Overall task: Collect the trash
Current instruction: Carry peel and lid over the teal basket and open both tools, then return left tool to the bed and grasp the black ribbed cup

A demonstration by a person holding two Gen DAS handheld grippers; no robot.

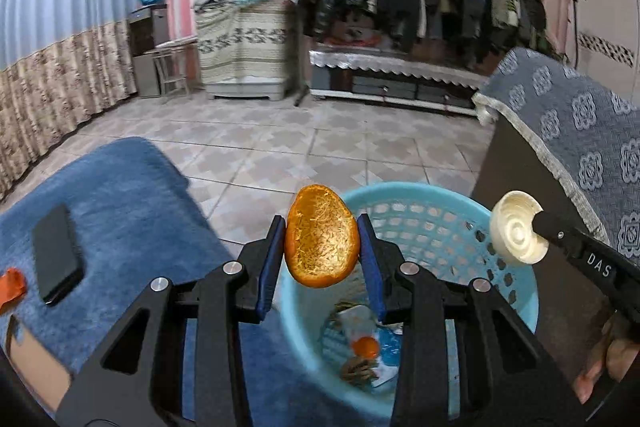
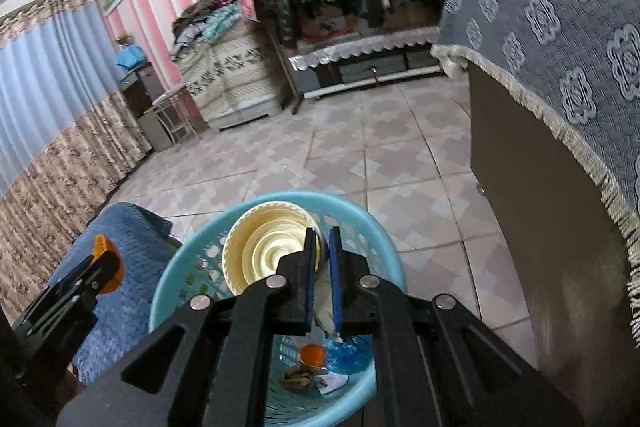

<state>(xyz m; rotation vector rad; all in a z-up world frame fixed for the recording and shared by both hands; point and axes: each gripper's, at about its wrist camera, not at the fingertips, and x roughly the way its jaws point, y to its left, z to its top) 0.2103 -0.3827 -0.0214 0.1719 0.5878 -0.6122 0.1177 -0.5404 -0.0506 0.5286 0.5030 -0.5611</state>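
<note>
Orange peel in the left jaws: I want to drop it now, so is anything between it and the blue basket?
Nothing visible. The orange peel hangs above the blue basket, whose mouth is open; the paper cup is off to the right.

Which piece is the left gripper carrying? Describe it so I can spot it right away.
Find the light blue basket on the tiled floor beside the blue rug. Just above its near rim, the left gripper clamps an orange peel, pith side showing, unlike the cream paper cup nearby.

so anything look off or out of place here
One thing: a black phone lies on the blue blanket beside an orange scrap, near the trash being cleared. Otherwise nothing has spilled outside the blue basket.
</note>
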